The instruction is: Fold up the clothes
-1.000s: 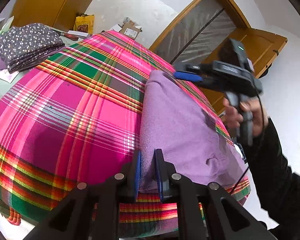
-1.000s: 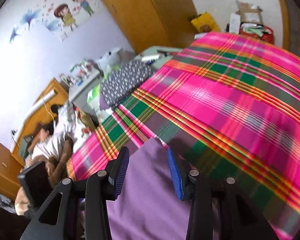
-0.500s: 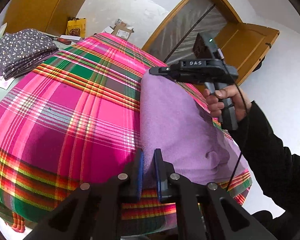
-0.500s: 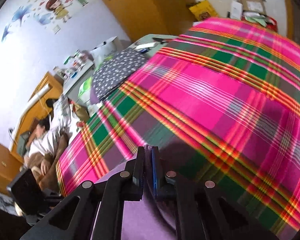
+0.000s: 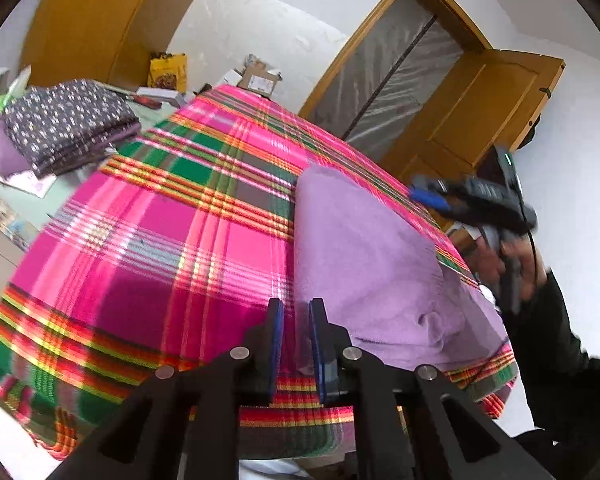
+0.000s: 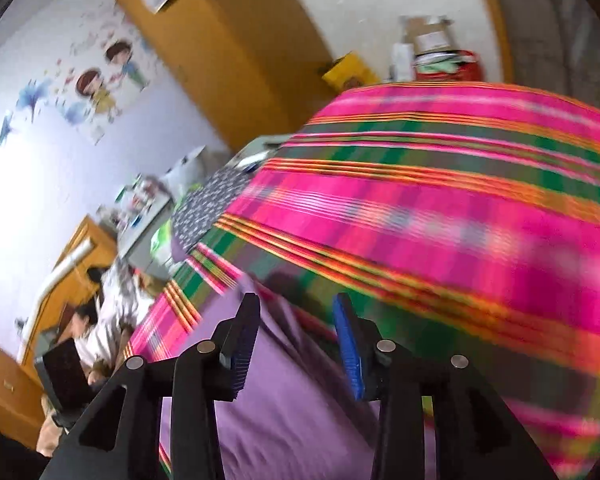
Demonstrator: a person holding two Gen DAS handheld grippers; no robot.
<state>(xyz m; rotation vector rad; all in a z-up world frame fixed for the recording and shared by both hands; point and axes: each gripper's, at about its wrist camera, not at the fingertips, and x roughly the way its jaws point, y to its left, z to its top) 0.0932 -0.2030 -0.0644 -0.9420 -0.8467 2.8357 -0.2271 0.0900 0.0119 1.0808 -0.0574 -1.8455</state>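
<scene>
A lilac garment (image 5: 360, 260) lies folded on the pink and green plaid blanket (image 5: 160, 240). My left gripper (image 5: 296, 320) is shut on the garment's near left corner, at the blanket's front edge. In the left wrist view my right gripper (image 5: 426, 197), held by a hand in a black sleeve, hovers blurred past the garment's far right edge. The right wrist view shows the right gripper (image 6: 296, 340) open above the garment (image 6: 300, 420), with nothing between its fingers; the plaid blanket (image 6: 460, 220) stretches beyond.
A folded stack of dark floral cloth (image 5: 64, 128) sits on a side surface left of the blanket, also in the right wrist view (image 6: 212, 204). Boxes and a yellow bag (image 5: 168, 72) stand at the far wall. A wooden door (image 5: 480, 100) is open behind. A person (image 6: 100, 332) is low at left.
The right gripper was open, shut on the garment's far edge half a second ago, and has since opened and pulled back to the right. The left gripper keeps its hold.
</scene>
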